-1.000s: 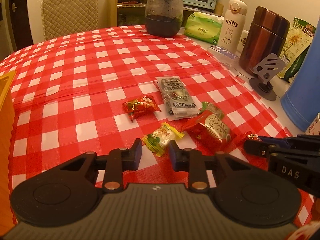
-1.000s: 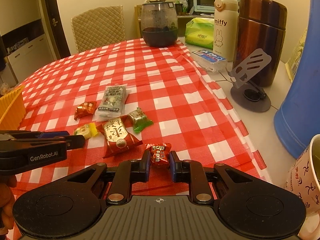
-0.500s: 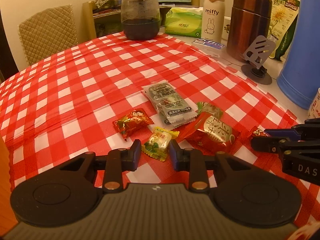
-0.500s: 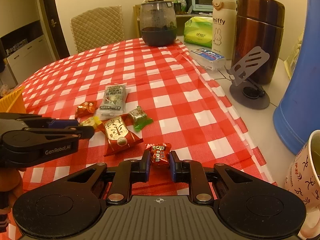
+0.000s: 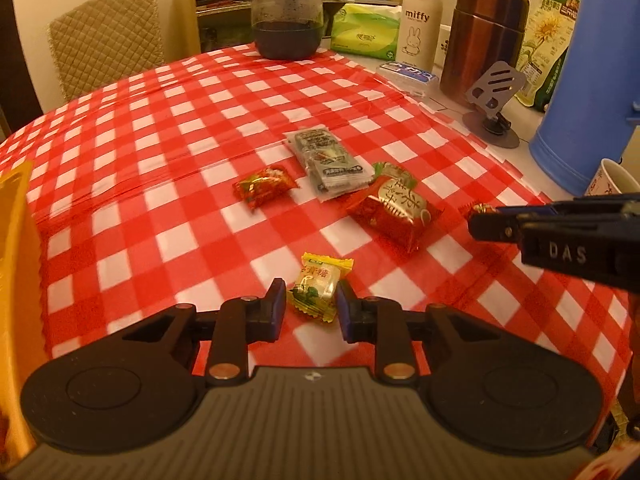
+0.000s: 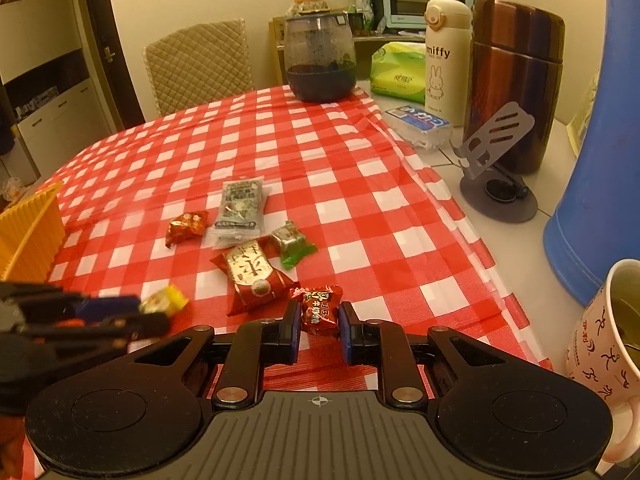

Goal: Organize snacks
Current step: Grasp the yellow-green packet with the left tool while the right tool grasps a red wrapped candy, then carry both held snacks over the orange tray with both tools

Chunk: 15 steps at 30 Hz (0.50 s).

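The left claw point(image 5: 311, 307) had just been narrowing on a yellow candy point(image 5: 318, 289) that sat between its tips, and both tips looked pressed against the wrapper; whether the candy was off the checked tablecloth point(image 5: 160, 152) could not be told. In the right wrist view this claw was a dark blur at the lower left, with only a corner of the yellow candy showing past its tip. The right claw point(image 6: 319, 328) pinched a small red candy point(image 6: 318, 310). In the left wrist view that candy was nearly all hidden behind the right claw's tip.

Ahead of the left claw lay a red packet with gold lettering point(image 5: 394, 210), a grey sachet point(image 5: 328, 162) and a red-and-green candy point(image 5: 264, 186). A green candy point(image 6: 292, 243), mostly hidden behind the red packet in the left view, showed plainly only from the right. A yellow basket point(image 6: 28, 232), cut off at the left edge in both views, showed its ribbed wall only from the right. A mug point(image 6: 608, 344) was cut off to the right of the right claw.
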Available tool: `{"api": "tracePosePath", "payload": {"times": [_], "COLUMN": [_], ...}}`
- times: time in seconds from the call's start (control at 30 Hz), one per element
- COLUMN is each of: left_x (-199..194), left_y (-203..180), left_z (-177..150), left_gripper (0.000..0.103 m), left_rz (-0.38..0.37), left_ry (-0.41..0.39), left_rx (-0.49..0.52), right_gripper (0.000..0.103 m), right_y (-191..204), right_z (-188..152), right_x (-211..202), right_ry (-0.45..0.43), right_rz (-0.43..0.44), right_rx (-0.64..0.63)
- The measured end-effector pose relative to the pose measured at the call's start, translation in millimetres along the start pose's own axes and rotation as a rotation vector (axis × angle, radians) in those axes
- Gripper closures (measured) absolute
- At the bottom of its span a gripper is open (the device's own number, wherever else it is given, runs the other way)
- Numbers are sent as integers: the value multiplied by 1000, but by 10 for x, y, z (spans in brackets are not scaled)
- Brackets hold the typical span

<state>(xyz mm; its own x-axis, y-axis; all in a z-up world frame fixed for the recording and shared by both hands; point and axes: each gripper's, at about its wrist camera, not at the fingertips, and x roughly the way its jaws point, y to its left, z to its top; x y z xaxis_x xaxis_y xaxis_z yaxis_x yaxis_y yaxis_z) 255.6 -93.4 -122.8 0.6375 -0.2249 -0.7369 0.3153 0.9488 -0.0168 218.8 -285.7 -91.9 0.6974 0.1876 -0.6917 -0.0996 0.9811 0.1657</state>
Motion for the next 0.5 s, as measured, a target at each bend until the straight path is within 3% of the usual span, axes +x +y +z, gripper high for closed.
{"api": "tracePosePath", "payload": {"times": [0.5], "left_x": [-886], "left_y": [315], "left_z": [2], "left_gripper": [79], "left_rz": [73], "left_ry": [-88], "left_rx": [-103], "right_gripper": [83], "right_y": [586], "right_z": [255], "right_x": [-584], "right_ry": [-68], "right_rz": [74], "right_rx": [-70]}}
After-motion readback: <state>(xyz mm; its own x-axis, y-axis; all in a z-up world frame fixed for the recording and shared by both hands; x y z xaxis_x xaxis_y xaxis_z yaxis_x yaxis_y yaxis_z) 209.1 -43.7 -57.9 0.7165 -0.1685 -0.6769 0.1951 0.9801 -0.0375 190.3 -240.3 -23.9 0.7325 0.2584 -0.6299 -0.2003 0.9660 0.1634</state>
